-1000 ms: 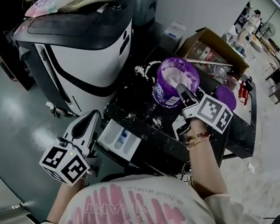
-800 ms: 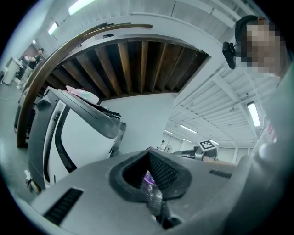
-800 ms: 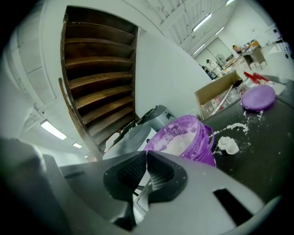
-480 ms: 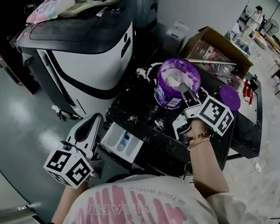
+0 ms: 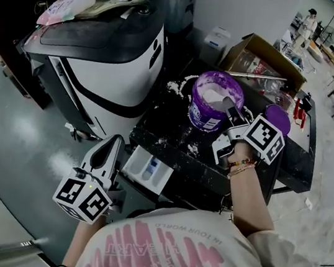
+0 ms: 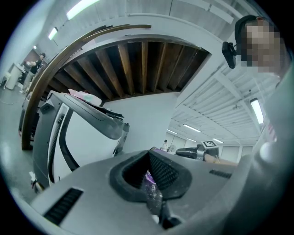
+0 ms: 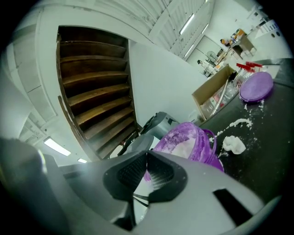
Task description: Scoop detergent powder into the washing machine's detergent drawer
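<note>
Two grippers, two stations. Right gripper [image 5: 228, 105] up at the purple tub [image 5: 206, 116], tips over the near rim and just above the white powder [image 5: 214, 93], jaws pressed together. No scoop to be made out between them in either view, so shut is all that can be called. Left gripper [image 5: 113, 143] parked low, pointing level, pads drawn in to a slit. Purple, speckled sliver in that slit, most likely the tub seen beyond rather than anything pinched.

Now the relation that matters. Detergent drawer [image 5: 134, 163] down and left of the tub in the head view, tucked below the front edge of the black table [image 5: 173, 134], open side up, blue piece in the middle. Just beside the left tips; well apart from the right ones. So a loaded carry would probably have to come off the tub, back over the table edge and down towards the person. Right hand nearer the powder, left hand nearer the drawer. Spill risk along that edge, judging by the loose powder [image 5: 174, 87] already strewn on the table.

Only the head view gives the drawer; missing from both gripper views. Right gripper view adds powder caked up the tub's inner wall, plus the purple lid [image 7: 256, 85] lying flat farther along the table. Left gripper view offers the washing machine [image 5: 114, 71] looming at its left and the right gripper's marker cube small in the distance.
</note>
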Demonstrator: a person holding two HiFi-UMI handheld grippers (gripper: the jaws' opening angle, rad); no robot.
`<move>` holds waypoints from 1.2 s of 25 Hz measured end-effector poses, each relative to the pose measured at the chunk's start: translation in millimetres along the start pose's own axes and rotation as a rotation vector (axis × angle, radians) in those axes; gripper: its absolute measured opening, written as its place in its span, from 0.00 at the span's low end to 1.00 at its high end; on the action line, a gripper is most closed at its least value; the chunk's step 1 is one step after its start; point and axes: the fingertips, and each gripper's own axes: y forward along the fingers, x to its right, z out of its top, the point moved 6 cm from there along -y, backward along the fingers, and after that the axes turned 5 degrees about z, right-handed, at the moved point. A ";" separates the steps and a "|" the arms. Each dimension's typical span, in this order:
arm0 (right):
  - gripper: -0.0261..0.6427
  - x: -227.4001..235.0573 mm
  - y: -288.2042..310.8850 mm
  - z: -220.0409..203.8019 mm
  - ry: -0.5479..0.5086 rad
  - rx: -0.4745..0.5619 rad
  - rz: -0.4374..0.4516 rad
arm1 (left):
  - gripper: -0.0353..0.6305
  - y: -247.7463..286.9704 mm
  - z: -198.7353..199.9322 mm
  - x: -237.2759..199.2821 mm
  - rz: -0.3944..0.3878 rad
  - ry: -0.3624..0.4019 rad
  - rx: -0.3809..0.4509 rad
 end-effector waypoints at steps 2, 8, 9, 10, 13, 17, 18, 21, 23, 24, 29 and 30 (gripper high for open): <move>0.04 -2.0 -1.6 3.5 0.006 0.018 0.009 | 0.05 -0.1 0.5 0.4 -0.002 0.001 0.000; 0.04 -11.4 -9.7 9.7 0.040 0.067 0.046 | 0.05 -0.9 5.3 2.4 -0.014 0.012 0.009; 0.04 -13.5 -10.7 9.9 0.043 0.071 0.050 | 0.05 -0.9 6.1 2.6 -0.018 0.013 0.010; 0.04 -15.8 -11.8 10.0 0.043 0.074 0.053 | 0.05 -0.8 6.6 2.9 -0.023 0.013 0.011; 0.04 -23.4 -16.8 9.9 0.049 0.080 0.070 | 0.05 -1.5 7.2 5.2 -0.041 0.013 0.011; 0.04 -31.5 -23.9 4.0 0.074 0.077 0.088 | 0.05 -4.5 6.8 7.5 -0.063 0.014 0.012; 0.04 -33.1 -25.0 1.5 0.083 0.073 0.091 | 0.05 -5.5 6.4 7.6 -0.068 0.014 0.012; 0.04 -38.1 -27.6 -7.3 0.102 0.056 0.098 | 0.05 -8.6 4.3 7.4 -0.080 0.010 0.011; 0.04 -41.9 -30.2 -15.7 0.095 0.038 0.091 | 0.05 -11.4 3.0 6.6 -0.090 0.005 0.006; 0.04 -43.5 -32.2 -20.8 0.094 0.029 0.086 | 0.05 -13.0 2.4 6.1 -0.096 0.001 0.003; 0.04 -47.8 -43.8 -44.2 0.103 0.006 0.061 | 0.05 -21.3 -2.9 2.9 -0.128 -0.034 -0.018; 0.04 -48.0 -46.3 -49.1 0.101 0.001 0.056 | 0.05 -23.6 -4.2 2.0 -0.131 -0.037 -0.023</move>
